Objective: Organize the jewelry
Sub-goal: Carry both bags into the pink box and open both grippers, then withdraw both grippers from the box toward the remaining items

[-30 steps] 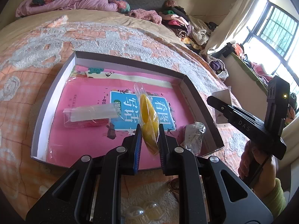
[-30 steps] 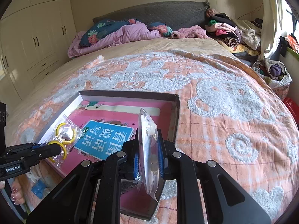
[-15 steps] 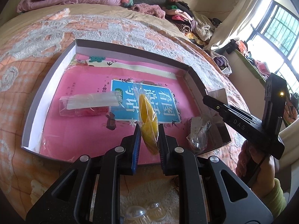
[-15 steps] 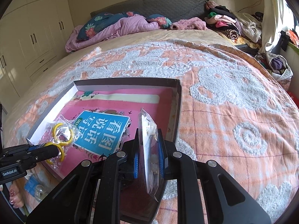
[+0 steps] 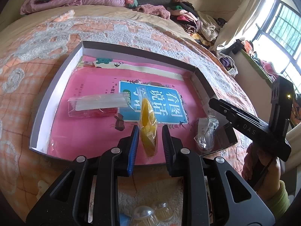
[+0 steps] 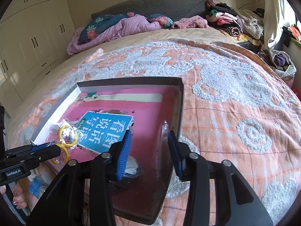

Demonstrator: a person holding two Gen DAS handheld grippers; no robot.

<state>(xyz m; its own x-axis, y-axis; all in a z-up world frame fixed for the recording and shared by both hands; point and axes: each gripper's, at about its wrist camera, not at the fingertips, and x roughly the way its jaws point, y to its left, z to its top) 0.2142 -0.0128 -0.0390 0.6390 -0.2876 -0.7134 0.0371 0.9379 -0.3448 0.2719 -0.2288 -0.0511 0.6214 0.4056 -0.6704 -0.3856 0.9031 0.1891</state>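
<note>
Left wrist view: both sets of fingers just easing apart, L gripper [image 5: 150, 137] barely off yellow-ring bag [image 5: 148, 130], R gripper [image 6: 148, 146] wide, clear packet [image 6: 162, 141] leaning inside tray [image 5: 56, 86] w/ others — drop-off prob. underway.

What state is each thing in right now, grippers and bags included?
Left gripper: fingers just opening, yellow bangle bag upright between them, not pinched.
Right gripper: fingers just opening wide, nothing pinched.
Clear jewelry bag: lying in the box's near right corner.
Red-item bag: lying flat in the box.
Box: open, lidless, on the bed.
</note>
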